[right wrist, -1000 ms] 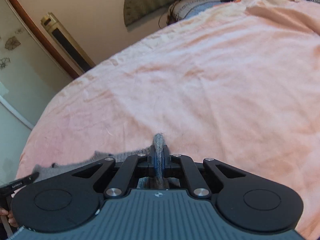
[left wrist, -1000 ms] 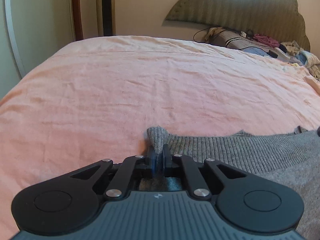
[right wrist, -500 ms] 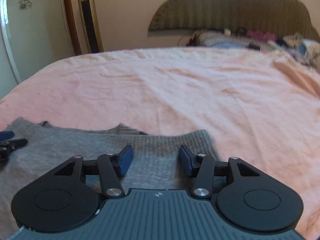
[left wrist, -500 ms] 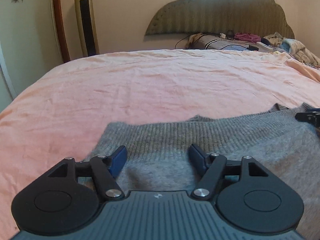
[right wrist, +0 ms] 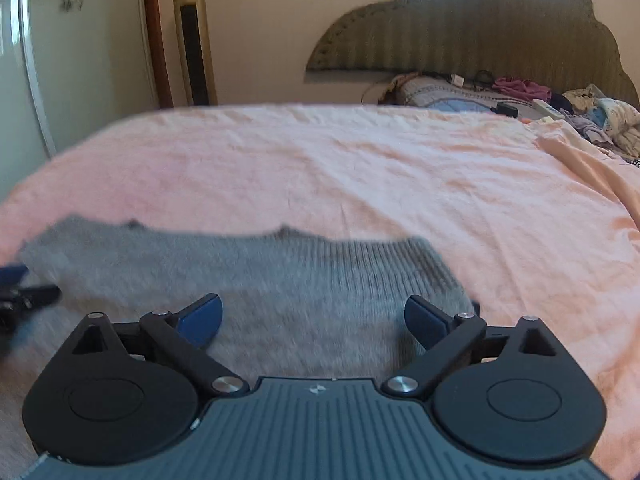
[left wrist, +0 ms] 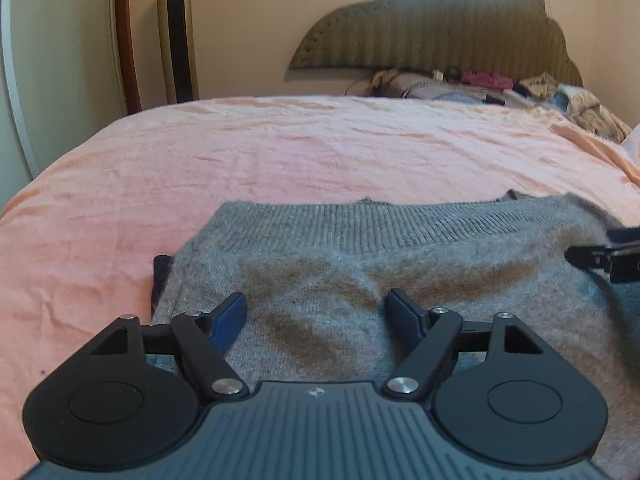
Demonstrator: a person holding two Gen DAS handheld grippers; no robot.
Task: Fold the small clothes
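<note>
left gripper (left wrist: 316,314): your jaws are spread wide over the grey sweater, gripping nothing.
right gripper (right wrist: 314,318): also spread wide, nothing between the jaws, above the sweater's right end.
grey sweater (left wrist: 360,264): lies on the bed with its ribbed band on the far side; a dark piece peeks out at its left edge.
bed (left wrist: 280,152): pink sheet, clothes piled by the headboard (left wrist: 432,32).

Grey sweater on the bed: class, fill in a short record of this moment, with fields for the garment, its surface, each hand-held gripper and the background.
garment: grey sweater, lying flat, ribbed edge farthest from the cameras
surface: pink bedsheet
left hand-held gripper: open, over the sweater
right hand-held gripper: open, over the sweater
background: headboard, pile of clothes
</note>
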